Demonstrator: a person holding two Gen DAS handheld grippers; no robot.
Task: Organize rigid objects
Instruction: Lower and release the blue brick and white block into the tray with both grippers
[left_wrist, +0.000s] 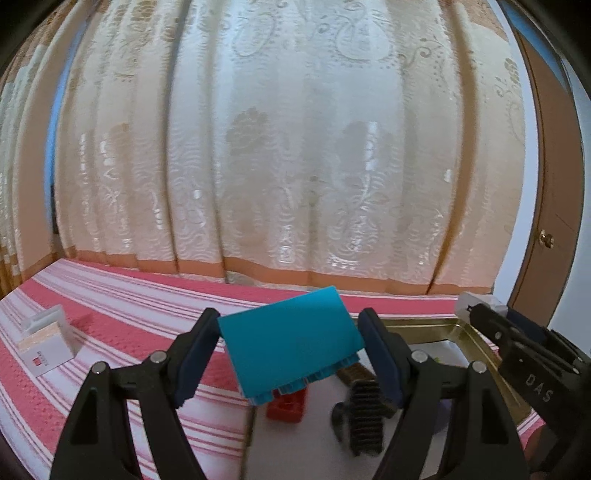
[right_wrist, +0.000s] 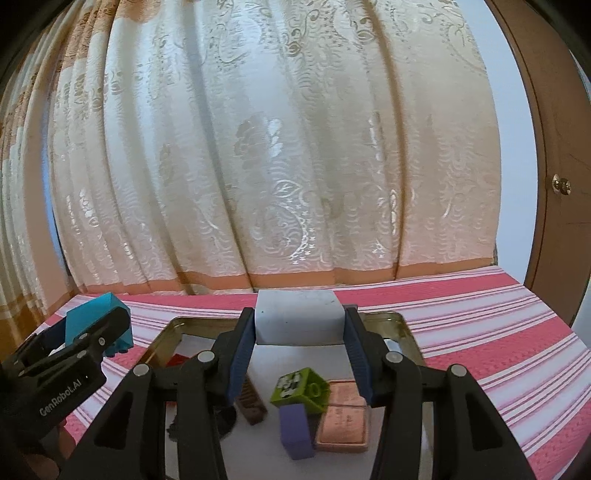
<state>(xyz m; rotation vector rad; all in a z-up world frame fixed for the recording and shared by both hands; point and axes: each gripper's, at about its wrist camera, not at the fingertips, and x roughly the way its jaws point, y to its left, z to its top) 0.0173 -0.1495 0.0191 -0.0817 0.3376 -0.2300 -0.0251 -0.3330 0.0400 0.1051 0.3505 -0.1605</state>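
Note:
My left gripper (left_wrist: 291, 326) is shut on a teal building block (left_wrist: 288, 343), held tilted above the left edge of a gold-rimmed tray (left_wrist: 424, 323). In the right wrist view, my right gripper (right_wrist: 299, 319) is shut on a white block (right_wrist: 297, 314) over the tray's (right_wrist: 177, 321) far side. Each gripper shows in the other's view: the left gripper (right_wrist: 99, 328) with the teal block (right_wrist: 92, 314) at the left, the right gripper (left_wrist: 476, 312) with the white block (left_wrist: 476, 300) at the right. Inside the tray lie a green block (right_wrist: 299, 391), a purple block (right_wrist: 295, 432) and a red brick (left_wrist: 288, 404).
The tray rests on a bed with a pink and white striped cover (right_wrist: 480, 332). Also in the tray are a pink flat box (right_wrist: 343, 421), a brown piece (right_wrist: 253, 404) and a black ridged item (left_wrist: 364, 417). A small white box (left_wrist: 46, 341) stands at the left. A curtain (right_wrist: 277, 147) hangs behind, with a door (right_wrist: 561, 184) to the right.

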